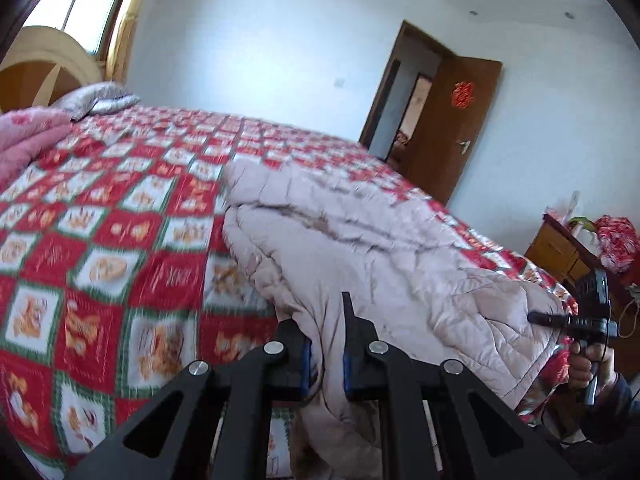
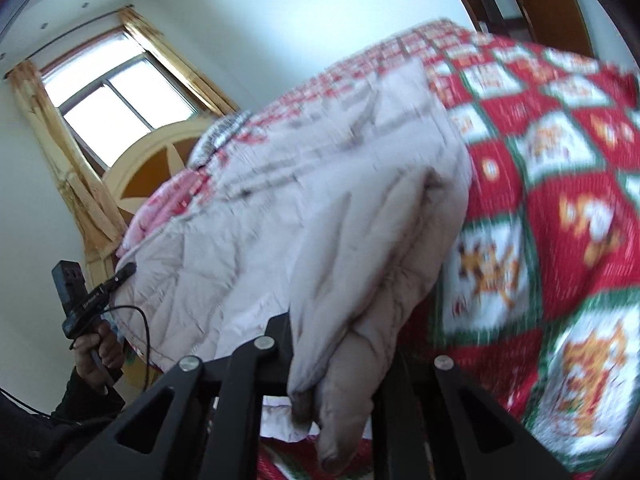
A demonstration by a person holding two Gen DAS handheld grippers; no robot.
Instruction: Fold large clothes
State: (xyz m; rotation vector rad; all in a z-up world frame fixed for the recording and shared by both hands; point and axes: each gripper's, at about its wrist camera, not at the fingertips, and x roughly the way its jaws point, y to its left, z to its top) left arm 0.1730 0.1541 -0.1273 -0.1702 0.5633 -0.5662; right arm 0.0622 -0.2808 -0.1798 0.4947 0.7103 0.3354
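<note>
Where it lies on the bed (image 1: 120, 208), the coat (image 1: 360, 240) is a pale quilted bulk with its long axis running from the near edge away toward the far side. Its near hem hangs over the bed's edge. The left tongs (image 1: 326, 360) are clamped on a fold of that hem, blue pads pressing the fabric. The right tongs (image 2: 340, 364) grip a thick bunched fold of the coat, their fingertips buried under it. A pink blanket (image 1: 28, 140) lies by the headboard (image 1: 44, 68).

Red checked bedspread (image 1: 120, 208) on bed, pink blanket (image 1: 28, 136) + silver pillow (image 1: 96, 98) nr headboard (image 1: 44, 68); door (image 1: 452, 128) open.
</note>
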